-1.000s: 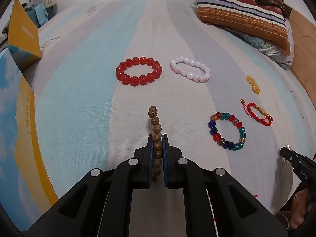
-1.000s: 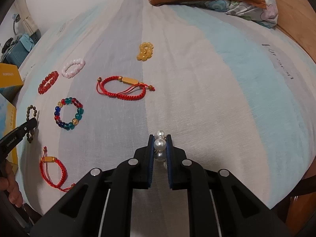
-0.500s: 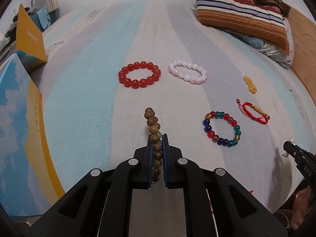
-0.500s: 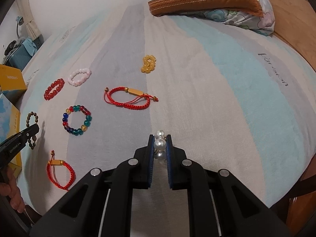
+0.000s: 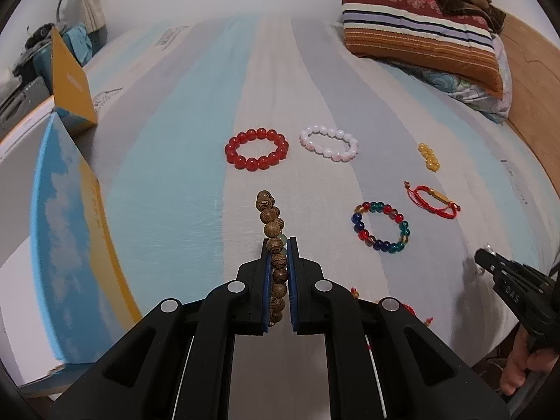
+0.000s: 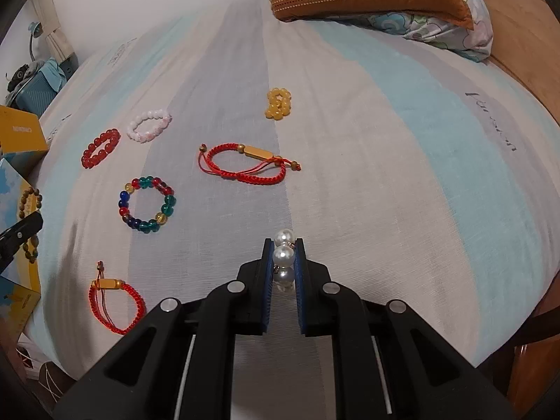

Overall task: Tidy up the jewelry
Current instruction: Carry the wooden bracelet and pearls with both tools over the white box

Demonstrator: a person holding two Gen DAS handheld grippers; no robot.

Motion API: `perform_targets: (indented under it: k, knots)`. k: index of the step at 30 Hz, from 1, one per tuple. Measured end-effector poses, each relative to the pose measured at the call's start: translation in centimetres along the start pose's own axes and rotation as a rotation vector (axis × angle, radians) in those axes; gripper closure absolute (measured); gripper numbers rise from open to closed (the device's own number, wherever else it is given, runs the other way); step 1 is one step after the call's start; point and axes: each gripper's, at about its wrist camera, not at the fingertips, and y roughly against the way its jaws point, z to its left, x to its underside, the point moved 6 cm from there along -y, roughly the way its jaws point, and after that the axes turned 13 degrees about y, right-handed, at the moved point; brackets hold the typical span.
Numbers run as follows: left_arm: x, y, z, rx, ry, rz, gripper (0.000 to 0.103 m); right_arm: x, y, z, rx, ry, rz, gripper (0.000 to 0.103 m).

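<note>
My left gripper [image 5: 279, 245] is shut on a brown wooden bead bracelet [image 5: 271, 222], held above the striped bedsheet. My right gripper [image 6: 283, 245] is shut on a white pearl bracelet [image 6: 283, 253], also lifted. On the sheet lie a red bead bracelet [image 5: 256, 149], a pale pink bead bracelet [image 5: 329, 143], a multicolour bead bracelet [image 5: 381, 225], a yellow bead bracelet [image 5: 429, 156] and a red cord bracelet [image 5: 434, 201]. A second red cord bracelet [image 6: 113, 302] lies near the bed's front edge in the right wrist view.
A blue and yellow box [image 5: 59, 231] stands at the left of the bed, with an orange box [image 5: 70, 80] behind it. Striped pillows [image 5: 420, 38] lie at the far right. The bed's edge drops off on the near side and right.
Both grippers have risen and drawn back from the sheet with their bracelets still gripped. The bracelets on the bed have not moved.
</note>
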Motion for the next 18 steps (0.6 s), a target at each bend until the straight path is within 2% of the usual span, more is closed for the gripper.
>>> perform_targets:
  k: [12,15,18]
  knots:
    - [-1.8,5.0,1.7,-0.009,-0.014,-0.069,0.095,-1.9,3.2,1.1,0.007,0.013,-0.034,0.093]
    - [-2.2,6.1,2.5,-0.005,-0.002,-0.079,0.096,-2.6,4.2,1.7,0.057,0.037,-0.062,0.093]
    - [-2.9,7.1,3.6,-0.025,0.007,-0.099,0.096,-3.3,4.7,2.6,0.041,0.046,-0.066,0.093]
